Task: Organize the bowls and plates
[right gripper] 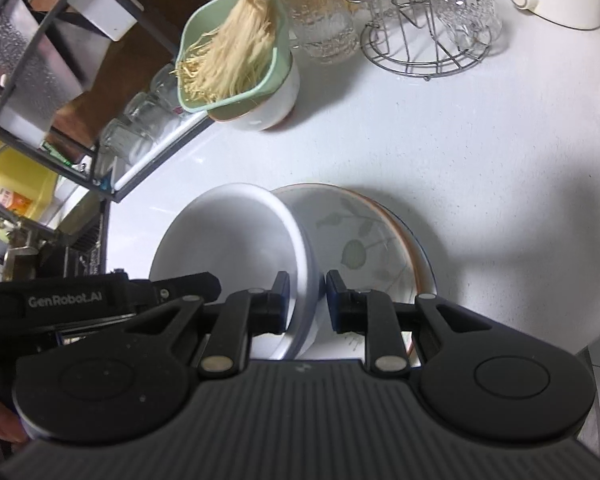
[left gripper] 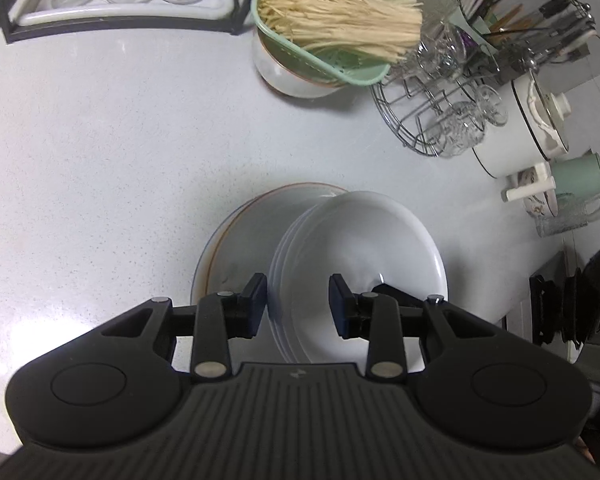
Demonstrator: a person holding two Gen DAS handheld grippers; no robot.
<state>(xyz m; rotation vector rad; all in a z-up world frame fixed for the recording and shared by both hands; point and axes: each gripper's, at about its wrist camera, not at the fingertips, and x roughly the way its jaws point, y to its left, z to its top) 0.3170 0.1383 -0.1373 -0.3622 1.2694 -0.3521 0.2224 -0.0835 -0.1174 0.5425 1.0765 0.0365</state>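
Gripping opposite rims, both grippers shared the tilted bowls' [left gripper: 364, 264] weight above the plate [left gripper: 240, 248]. Right gripper [right gripper: 307, 302] pinched its rim. Left gripper [left gripper: 298, 306] straddled its rim, spread, no contact evident.

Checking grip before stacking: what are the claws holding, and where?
Both straddle the rim of the tilted stack of white ceramic bowls: right claw on one side, left claw on the opposite side, wider apart.
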